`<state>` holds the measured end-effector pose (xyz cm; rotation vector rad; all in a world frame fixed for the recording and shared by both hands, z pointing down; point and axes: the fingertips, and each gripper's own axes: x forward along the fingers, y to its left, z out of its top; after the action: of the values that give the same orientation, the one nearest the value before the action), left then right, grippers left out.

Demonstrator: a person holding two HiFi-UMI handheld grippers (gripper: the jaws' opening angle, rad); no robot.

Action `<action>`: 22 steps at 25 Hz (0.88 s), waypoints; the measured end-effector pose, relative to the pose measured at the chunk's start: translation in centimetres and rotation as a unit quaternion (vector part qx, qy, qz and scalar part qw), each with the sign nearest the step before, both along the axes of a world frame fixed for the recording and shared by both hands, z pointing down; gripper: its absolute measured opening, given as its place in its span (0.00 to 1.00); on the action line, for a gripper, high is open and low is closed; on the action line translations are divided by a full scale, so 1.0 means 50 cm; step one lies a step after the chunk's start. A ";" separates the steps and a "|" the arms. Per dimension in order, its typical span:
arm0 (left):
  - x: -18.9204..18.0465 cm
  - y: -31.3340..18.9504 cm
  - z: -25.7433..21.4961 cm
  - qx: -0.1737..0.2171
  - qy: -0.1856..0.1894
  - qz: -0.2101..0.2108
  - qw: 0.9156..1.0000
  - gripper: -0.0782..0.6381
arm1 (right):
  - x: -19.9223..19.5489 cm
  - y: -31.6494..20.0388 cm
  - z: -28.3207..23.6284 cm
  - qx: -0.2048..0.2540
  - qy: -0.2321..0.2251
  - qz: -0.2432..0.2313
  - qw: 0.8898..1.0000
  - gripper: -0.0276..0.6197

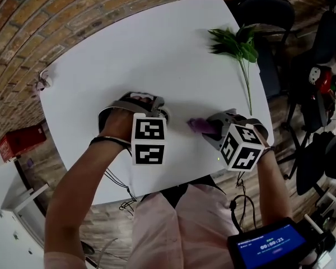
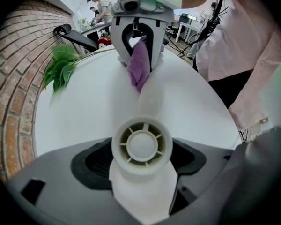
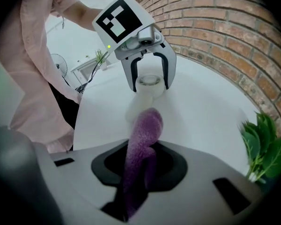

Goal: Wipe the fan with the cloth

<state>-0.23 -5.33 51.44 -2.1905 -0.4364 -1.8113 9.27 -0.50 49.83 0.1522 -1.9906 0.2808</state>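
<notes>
A small white fan is clamped in my left gripper, its round grille facing away along the jaws. My right gripper is shut on a purple cloth that sticks out past its jaws. Both grippers hover over the white table and point at each other, a short gap apart. In the head view the cloth shows between the left gripper and the right gripper; the fan is hidden there. The cloth tip hangs just in front of the fan and I cannot tell whether they touch.
A green leafy sprig lies on the table's far right. Brick wall runs along the table's far left side. Dark chairs stand beyond the right edge, a red box sits on the floor at left, and a blue-screened device is near my right arm.
</notes>
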 end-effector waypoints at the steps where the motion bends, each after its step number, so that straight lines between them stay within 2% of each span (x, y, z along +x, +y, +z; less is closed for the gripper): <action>1: -0.001 0.000 0.000 0.001 -0.001 -0.001 1.000 0.62 | 0.002 0.007 0.000 -0.001 -0.001 0.009 1.000 0.16; 10: -0.006 -0.004 0.005 0.005 -0.010 -0.009 1.000 0.62 | -0.026 0.091 0.004 -0.015 -0.020 0.125 0.992 0.16; 15: -0.009 -0.009 0.007 0.000 -0.005 -0.031 0.999 0.62 | -0.085 0.130 -0.002 -0.023 -0.060 0.183 0.981 0.17; 19: -0.026 -0.005 -0.017 -0.027 0.036 -0.102 0.994 0.64 | -0.119 0.145 -0.030 -0.018 -0.117 0.237 0.964 0.17; 22: -0.038 -0.010 -0.091 -0.012 0.106 -0.166 0.980 0.65 | -0.116 0.143 -0.056 -0.003 -0.143 0.280 0.949 0.17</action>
<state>-2.15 -5.82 46.87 -2.5630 -0.0472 -1.6995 3.49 6.66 47.02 0.7123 -2.1990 0.7053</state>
